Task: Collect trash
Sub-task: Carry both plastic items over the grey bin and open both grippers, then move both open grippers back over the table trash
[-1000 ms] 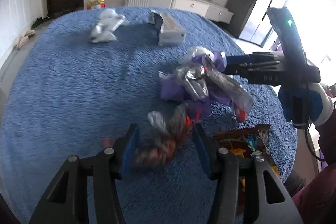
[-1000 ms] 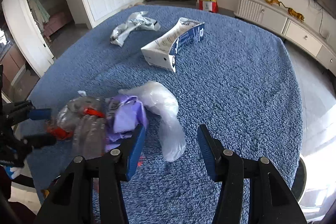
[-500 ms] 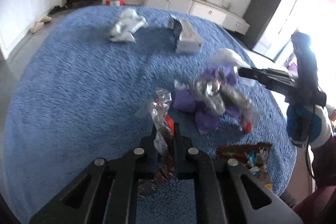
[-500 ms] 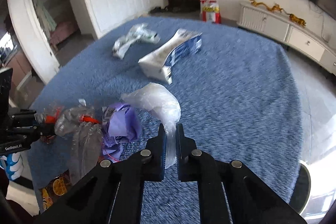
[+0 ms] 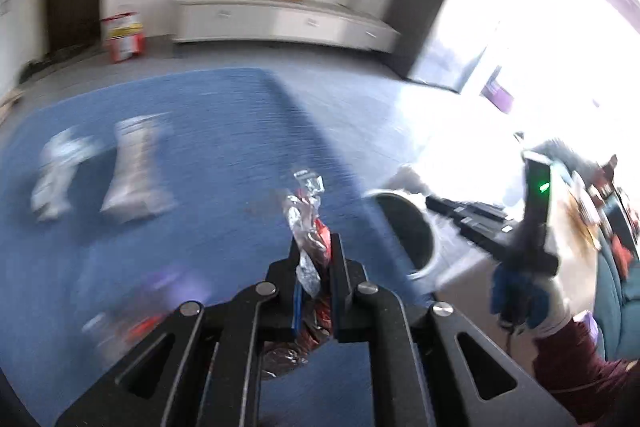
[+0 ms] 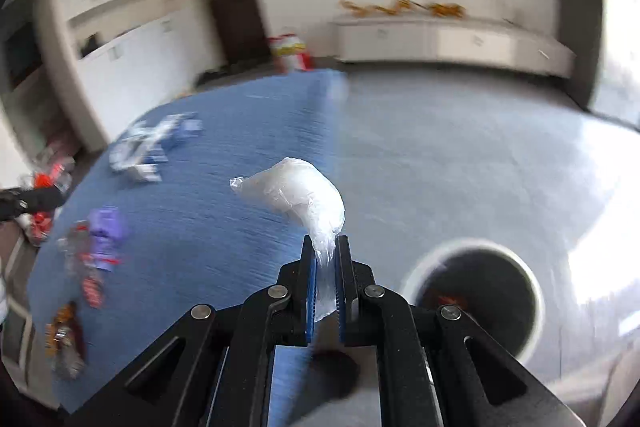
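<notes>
My left gripper (image 5: 314, 259) is shut on a crumpled clear and red wrapper (image 5: 308, 223), held above the blue table cover (image 5: 200, 187). My right gripper (image 6: 325, 263) is shut on a clear plastic bag (image 6: 296, 191), lifted off the table near its right edge. A round white trash bin (image 6: 476, 291) with a dark inside stands on the floor to the lower right; it also shows in the left wrist view (image 5: 404, 227), right of the table edge. The right gripper's body (image 5: 532, 227) is beyond the bin there.
A white and blue carton (image 6: 152, 147) and a crumpled white bag (image 5: 56, 175) lie far on the table. A purple wrapper (image 6: 106, 227) and other wrappers (image 6: 66, 339) lie at the left edge. A white cabinet (image 6: 440, 39) lines the far wall.
Both grippers have lifted their trash off the table and swung right toward the bin, which has come into view. Both were open a second ago and shut half a second ago.
</notes>
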